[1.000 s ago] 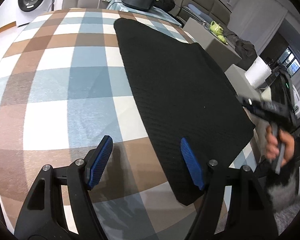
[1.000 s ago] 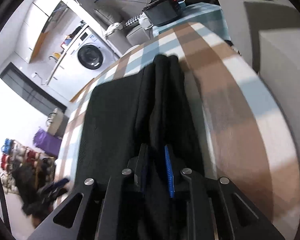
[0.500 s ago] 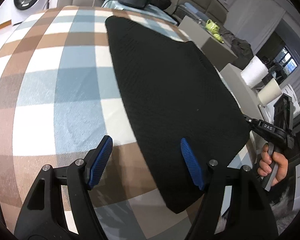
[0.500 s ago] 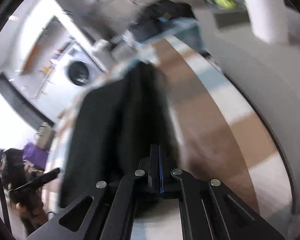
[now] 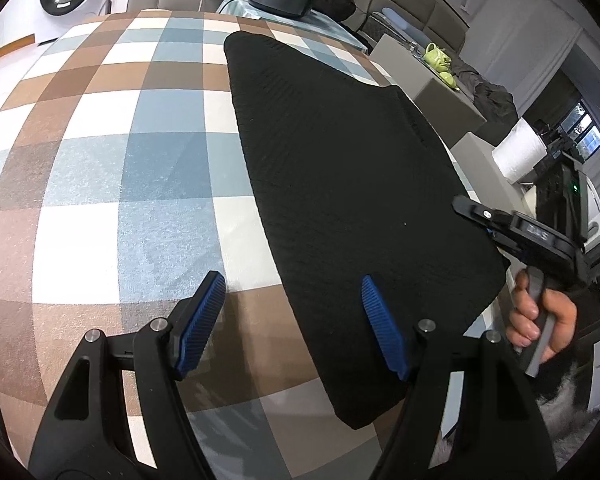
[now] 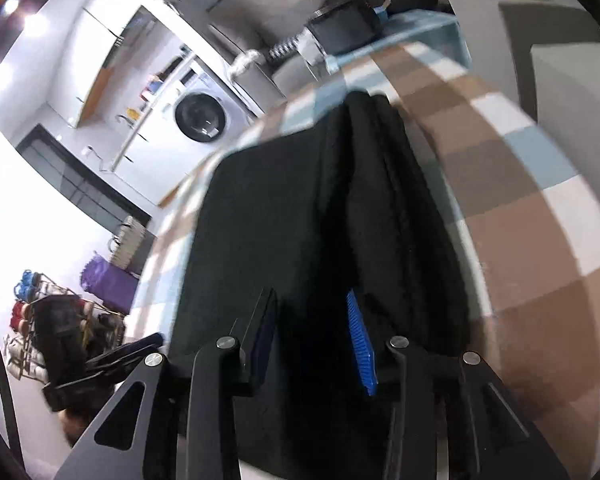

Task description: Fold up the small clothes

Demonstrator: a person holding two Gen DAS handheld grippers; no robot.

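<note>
A checked cloth (image 5: pixel 100 168) in brown, blue and white covers the bench, and on its right half a black ribbed garment (image 5: pixel 340 184) lies spread flat, running from the far edge to the near right corner. In the right wrist view its right side shows a raised lengthwise ridge of doubled fabric (image 6: pixel 380 208), which suggests a first fold along that edge; the rest looks unfolded, so most of the task remains. The left tongs (image 5: pixel 292 320) hang wide apart above the garment's near left edge, holding nothing. The right tongs (image 6: pixel 312 336), gripped by a hand (image 5: pixel 540 320) at the near right corner, have just been opening; dark cloth sits between them, but the pads no longer appear to press it.
</note>
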